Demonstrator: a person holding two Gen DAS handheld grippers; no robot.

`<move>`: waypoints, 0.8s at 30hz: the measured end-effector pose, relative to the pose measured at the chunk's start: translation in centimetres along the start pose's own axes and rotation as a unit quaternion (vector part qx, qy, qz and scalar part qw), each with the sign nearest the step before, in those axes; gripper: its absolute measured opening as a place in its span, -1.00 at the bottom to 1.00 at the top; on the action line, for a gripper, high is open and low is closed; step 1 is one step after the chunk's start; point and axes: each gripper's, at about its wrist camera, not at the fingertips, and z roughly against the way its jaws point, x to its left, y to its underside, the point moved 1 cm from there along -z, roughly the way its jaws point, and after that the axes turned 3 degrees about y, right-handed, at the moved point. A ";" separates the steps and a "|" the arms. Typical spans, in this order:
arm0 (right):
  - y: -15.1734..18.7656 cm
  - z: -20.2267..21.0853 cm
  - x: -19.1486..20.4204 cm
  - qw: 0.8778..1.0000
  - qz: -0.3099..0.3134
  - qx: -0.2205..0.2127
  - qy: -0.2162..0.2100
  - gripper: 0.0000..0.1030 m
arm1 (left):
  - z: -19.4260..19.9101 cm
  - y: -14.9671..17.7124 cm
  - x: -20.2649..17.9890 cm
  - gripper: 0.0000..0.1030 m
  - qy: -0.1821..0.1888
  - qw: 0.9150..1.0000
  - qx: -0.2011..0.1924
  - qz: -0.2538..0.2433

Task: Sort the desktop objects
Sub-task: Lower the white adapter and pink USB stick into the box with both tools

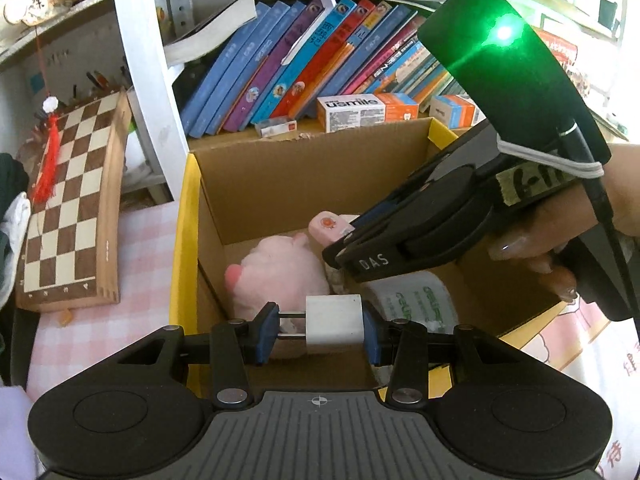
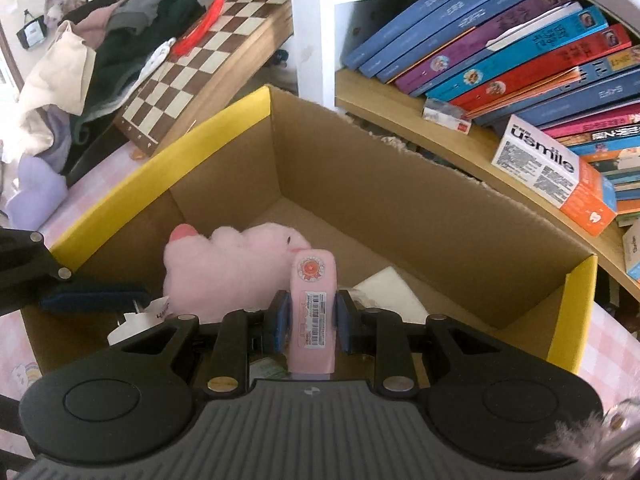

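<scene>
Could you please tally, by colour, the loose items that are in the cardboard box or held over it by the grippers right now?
Pink: 2, the plush toy lying in the box and the slim pink case in the right gripper.
White: 2, the charger plug in the left gripper and the printed tissue pack in the box.
Total: 4.

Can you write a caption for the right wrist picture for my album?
Right hand-held gripper holding a pink plastic bottle over the open cardboard box, above a fluffy pink plush toy.
</scene>
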 end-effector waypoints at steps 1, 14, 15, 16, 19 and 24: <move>0.0 -0.1 0.0 1.000 -0.001 0.005 -0.003 -0.55 | 0.0 0.0 0.0 -0.19 0.000 1.000 0.000 0.000; -0.1 -0.4 0.0 1.000 -0.003 0.018 -0.017 -0.29 | 0.1 0.0 -0.1 -0.18 -0.006 1.000 -0.005 0.004; -0.1 -0.3 -0.1 1.000 -0.003 0.016 -0.020 -0.23 | 0.1 0.1 -0.1 -0.18 -0.008 1.000 -0.005 0.004; -0.1 -0.1 -0.1 1.000 -0.003 0.014 -0.020 -0.21 | 0.1 0.1 -0.2 -0.18 -0.010 1.000 -0.006 0.004; 0.0 0.5 -0.1 1.000 -0.003 0.009 -0.016 -0.17 | 0.4 0.1 -0.3 -0.11 -0.014 1.000 -0.009 0.003; -0.1 2.4 -0.1 1.000 -0.011 -0.014 -0.013 -0.08 | 1.4 0.2 -0.6 0.17 -0.019 1.000 -0.022 -0.005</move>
